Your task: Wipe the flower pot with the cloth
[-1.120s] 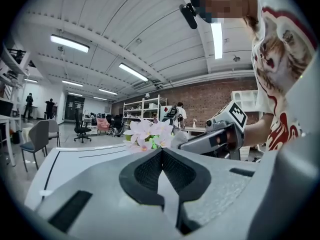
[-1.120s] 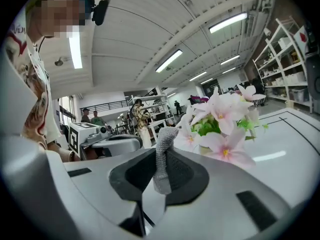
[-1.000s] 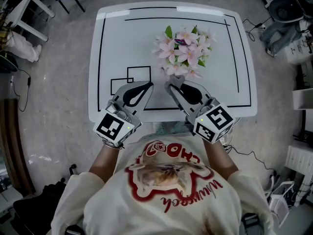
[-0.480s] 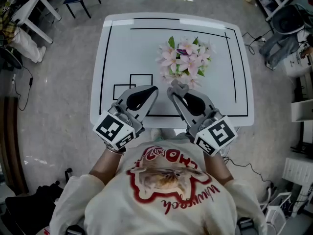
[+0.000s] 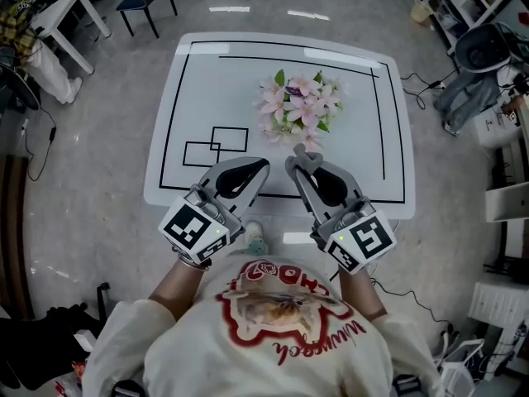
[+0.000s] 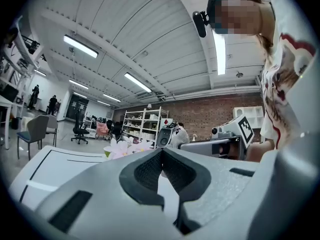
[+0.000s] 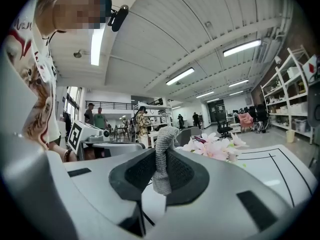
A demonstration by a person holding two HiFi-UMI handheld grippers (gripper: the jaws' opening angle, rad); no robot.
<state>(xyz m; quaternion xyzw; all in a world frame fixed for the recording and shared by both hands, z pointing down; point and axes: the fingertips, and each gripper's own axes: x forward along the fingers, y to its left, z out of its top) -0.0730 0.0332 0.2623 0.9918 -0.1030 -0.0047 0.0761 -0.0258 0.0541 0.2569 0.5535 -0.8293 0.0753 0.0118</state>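
Observation:
The flower pot [image 5: 297, 106] stands mid-table under a bunch of pink flowers and green leaves that hide most of it. The same flowers [image 7: 212, 146] lie ahead and to the right in the right gripper view, and ahead and to the left [image 6: 122, 148] in the left gripper view. My right gripper [image 5: 299, 157] hovers over the table's near edge, just short of the flowers, shut on a grey knitted cloth [image 7: 162, 159] that sticks up between its pads. Beside it my left gripper [image 5: 258, 166] is shut with nothing in it, its tips meeting [image 6: 161, 150].
The white table [image 5: 198, 81] carries black border lines and two overlapping outlined rectangles [image 5: 216, 145] left of the pot. Around it are a white desk [image 5: 58, 15] and a chair at far left, shelving and cables at right, and people in the distance.
Both grippers have lifted a little, side by side, near the table's front edge. The head view has pulled back, so the table looks smaller. The cloth stays in the right jaws.

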